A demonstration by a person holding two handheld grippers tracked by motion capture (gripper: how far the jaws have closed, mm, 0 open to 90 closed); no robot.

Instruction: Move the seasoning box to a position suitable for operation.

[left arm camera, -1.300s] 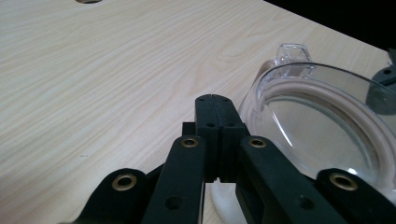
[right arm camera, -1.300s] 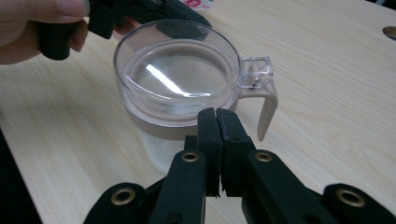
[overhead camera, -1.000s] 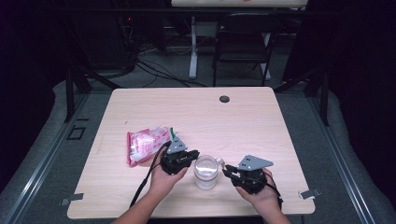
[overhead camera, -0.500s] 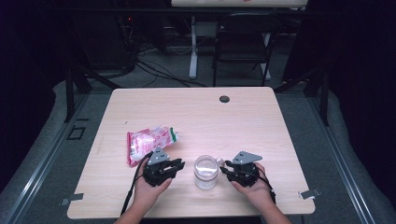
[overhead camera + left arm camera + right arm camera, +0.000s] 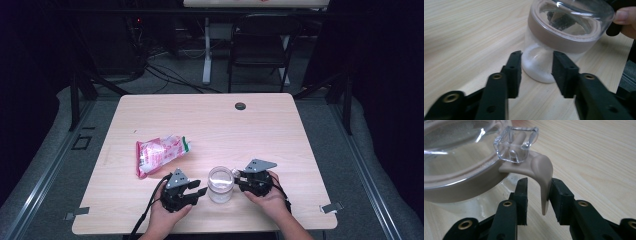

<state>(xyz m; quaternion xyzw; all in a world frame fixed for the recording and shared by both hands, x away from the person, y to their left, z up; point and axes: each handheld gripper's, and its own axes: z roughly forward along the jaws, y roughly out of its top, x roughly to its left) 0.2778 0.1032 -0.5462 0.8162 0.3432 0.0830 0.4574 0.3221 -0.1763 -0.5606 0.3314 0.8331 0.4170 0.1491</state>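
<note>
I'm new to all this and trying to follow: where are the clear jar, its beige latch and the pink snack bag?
clear glass jar (image 5: 220, 185), high view, on its lid.
beige plastic latch (image 5: 543, 172), right gripper view, on its curved lever.
pink snack bag (image 5: 160, 152), high view, on its middle.

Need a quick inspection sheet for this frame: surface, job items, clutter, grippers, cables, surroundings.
Surface: light wood table, bare apart from the items below; dark round grommet near the far edge.
Job's things: clear jar with a tan-sealed clear lid, upright near the front edge; its tan latch tab hangs between the right jaws.
Clutter: pink snack bag lying flat, left of the jar.
Grippers: left gripper open, jaws short of the jar's base; right gripper open around the latch tab.
Cables: black cable trails from the left gripper off the front edge.
Surroundings: dark room, chair and floor cables behind the table.
</note>
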